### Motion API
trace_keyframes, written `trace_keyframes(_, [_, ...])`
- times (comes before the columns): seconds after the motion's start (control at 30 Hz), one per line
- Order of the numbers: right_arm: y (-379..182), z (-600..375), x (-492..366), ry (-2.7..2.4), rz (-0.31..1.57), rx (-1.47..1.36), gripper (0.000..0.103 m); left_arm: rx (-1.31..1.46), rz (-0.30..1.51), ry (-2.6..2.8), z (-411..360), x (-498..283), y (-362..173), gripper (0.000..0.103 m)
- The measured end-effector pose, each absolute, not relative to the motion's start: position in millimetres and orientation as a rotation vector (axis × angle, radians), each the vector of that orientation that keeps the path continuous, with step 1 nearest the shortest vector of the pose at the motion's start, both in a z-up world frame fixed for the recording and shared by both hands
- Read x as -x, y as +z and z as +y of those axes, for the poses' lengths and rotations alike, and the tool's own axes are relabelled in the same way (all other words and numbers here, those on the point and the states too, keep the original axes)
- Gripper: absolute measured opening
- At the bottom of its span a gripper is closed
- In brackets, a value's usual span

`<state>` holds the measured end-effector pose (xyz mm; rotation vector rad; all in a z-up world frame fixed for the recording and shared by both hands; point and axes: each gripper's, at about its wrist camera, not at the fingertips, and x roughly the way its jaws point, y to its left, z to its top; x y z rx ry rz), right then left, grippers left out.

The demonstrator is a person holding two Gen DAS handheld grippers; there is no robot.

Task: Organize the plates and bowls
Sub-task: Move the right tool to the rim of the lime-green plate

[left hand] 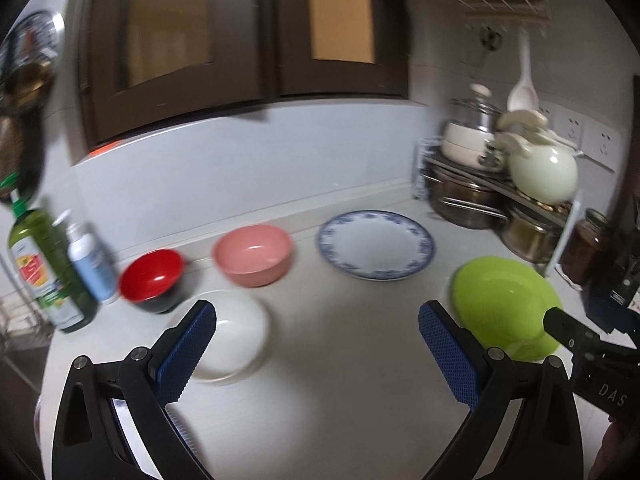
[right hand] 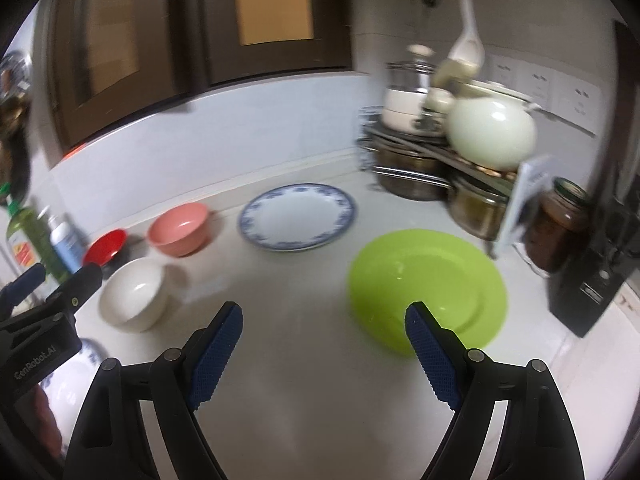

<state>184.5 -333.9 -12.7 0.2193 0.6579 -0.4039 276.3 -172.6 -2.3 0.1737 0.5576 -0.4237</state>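
- Left tongs hang wide apart over the white table, gripping nothing.
- Right tongs are likewise spread wide and hold nothing.
- Landmark: the blue-rimmed plate, lying flat near the back wall.
- Pink bowl stands just left of that plate; red bowl further left.
- White bowl sits in front of the pink one, close to the left tongs' blue pad.
- Green plate lies right of and nearer than the blue-rimmed plate, beside the pot rack.

Home kitchen: countertop, stacked pots
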Motion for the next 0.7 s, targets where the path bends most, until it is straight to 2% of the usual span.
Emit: trace_keyframes(0.7, [-64, -484, -176, -0.673, 0.718, -0.366, 0.084, -0.336, 0.682, -0.661, -344, -315, -70, 0.103])
